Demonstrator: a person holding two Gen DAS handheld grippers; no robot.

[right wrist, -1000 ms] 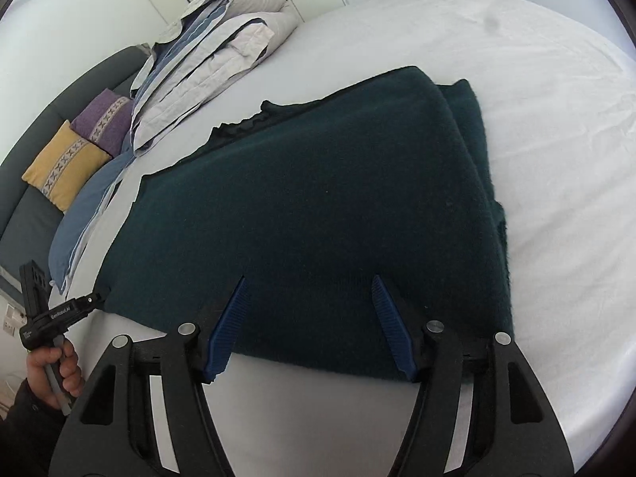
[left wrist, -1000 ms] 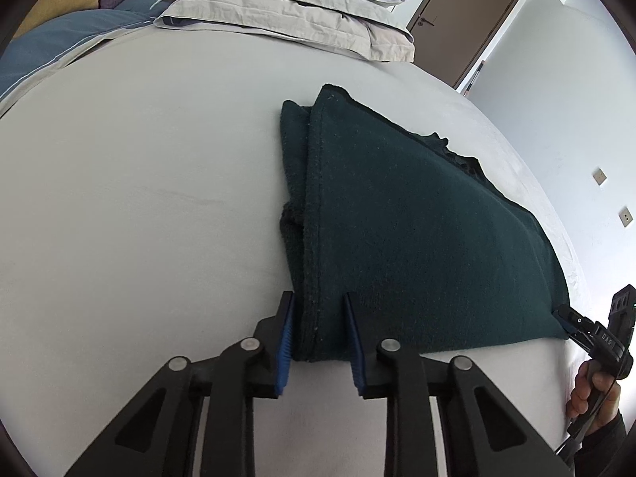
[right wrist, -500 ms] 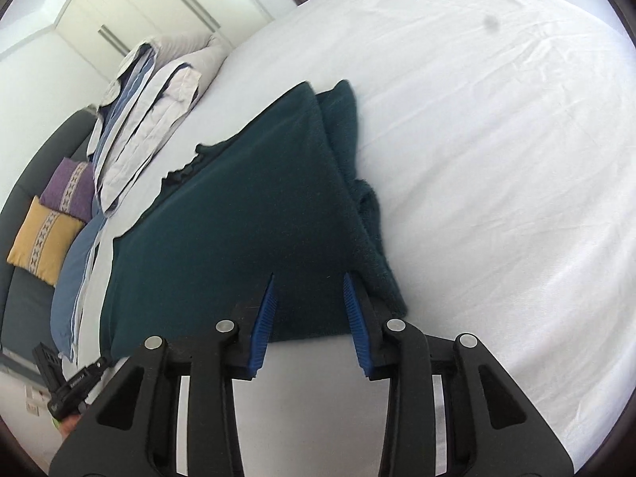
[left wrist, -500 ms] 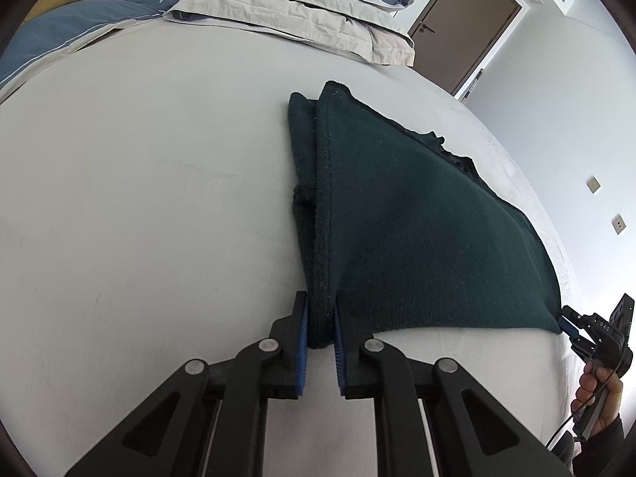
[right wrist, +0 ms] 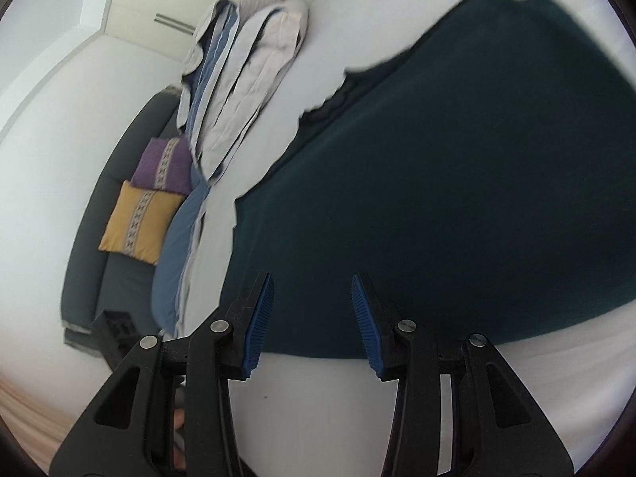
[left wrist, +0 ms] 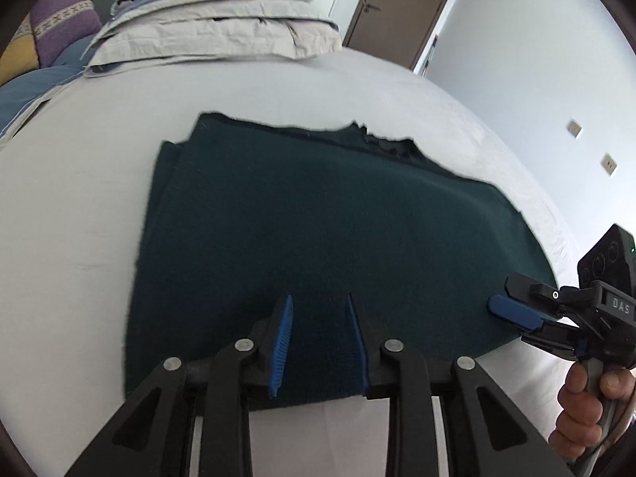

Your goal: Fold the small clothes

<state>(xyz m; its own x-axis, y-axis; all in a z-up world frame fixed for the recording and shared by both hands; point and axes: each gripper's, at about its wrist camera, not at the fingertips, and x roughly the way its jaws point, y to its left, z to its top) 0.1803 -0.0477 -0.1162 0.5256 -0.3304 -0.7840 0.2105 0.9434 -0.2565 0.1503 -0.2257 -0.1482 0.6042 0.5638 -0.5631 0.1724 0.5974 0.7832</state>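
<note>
A dark green garment (left wrist: 318, 214) lies folded flat on the white bed (left wrist: 67, 218), with doubled layers along its left edge. My left gripper (left wrist: 320, 300) hangs over the middle of its near edge. The jaws are opening; cloth lies flat beneath the gap, unpinched. My right gripper (left wrist: 512, 312), held by a hand (left wrist: 584, 405), sits at the garment's near right corner. In the right wrist view the garment (right wrist: 457, 198) fills the right side. There my right gripper (right wrist: 312, 280) is opening above the near edge, and its blue pads (right wrist: 260, 310) are not pressing on the cloth.
A stack of folded grey and blue bedding (left wrist: 214, 28) sits at the far end of the bed. A dark sofa with a purple cushion (right wrist: 163, 167) and a yellow cushion (right wrist: 139, 222) stands beyond the bed's left side. A brown door (left wrist: 401, 12) is at the back.
My left gripper was shut on the garment's folded left edge; it has let go and shifted right along the near edge. My right gripper swung across the cloth, and the view is blurred.
</note>
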